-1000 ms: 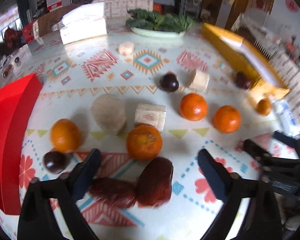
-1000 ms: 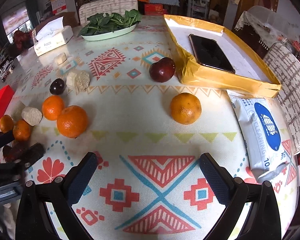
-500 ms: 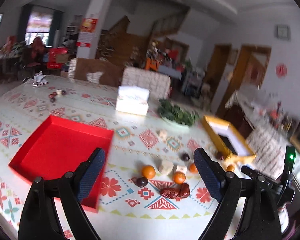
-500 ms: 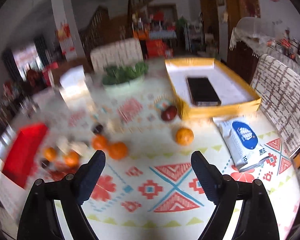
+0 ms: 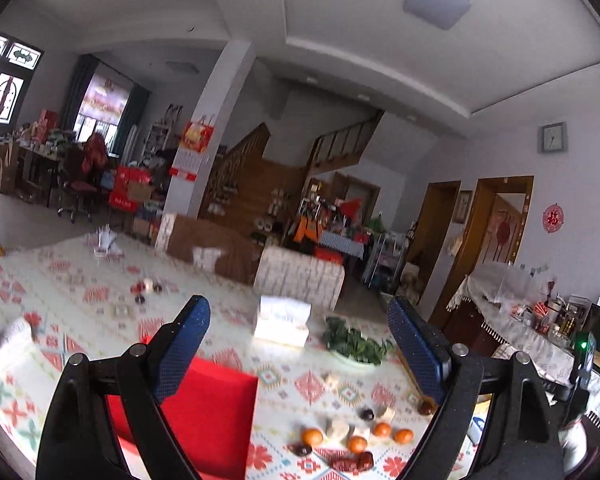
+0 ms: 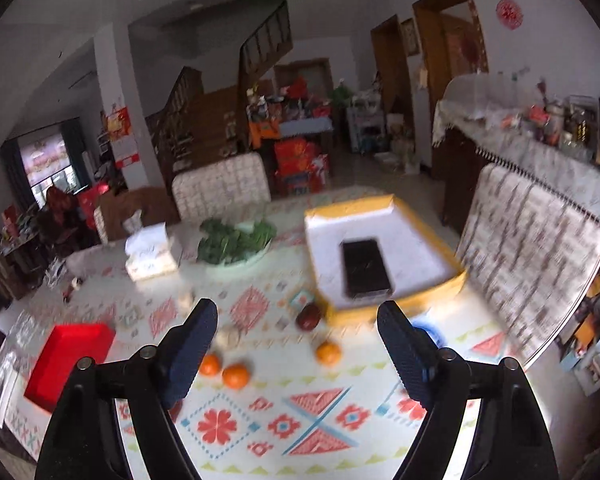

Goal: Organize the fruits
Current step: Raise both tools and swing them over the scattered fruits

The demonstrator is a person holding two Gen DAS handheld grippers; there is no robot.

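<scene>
Left gripper (image 5: 296, 340): jaws wide apart with nothing between them; a second ago it hung low over the fruit, and now it is lifted and tipped up, so the room fills most of its view.
Right gripper (image 6: 296, 340): jaws apart and empty; they have just been closing a little, with no fruit between them. It too has risen from close above the cloth.
Red tray (image 5: 204, 412): just beyond the left gripper's left finger (image 5: 182, 344), empty as far as the view shows.
Fruit cluster (image 5: 352, 440): low between the left gripper's fingers, toward the right one and well below the tips; oranges, pale lumps, a dark plum and two reddish-brown pieces lie loose on the patterned tablecloth (image 5: 308, 388).
Oranges, right view: two (image 6: 224, 370) just past the right gripper's left finger, one alone (image 6: 327, 352) between the fingers, a dark red fruit (image 6: 309, 317) just behind it.
Yellow tray (image 6: 400, 304): beyond the right gripper's right finger, a black phone (image 6: 365, 266) lying in it.
Far off: tissue box (image 6: 150, 254) and plate of greens (image 6: 236, 240) at the table's far side.
Meaning: no fruit has left the cloth and both trays hold none, so sorting seems not yet begun; the lift looks like a pull-back, and either gripper must come down again to pick.
</scene>
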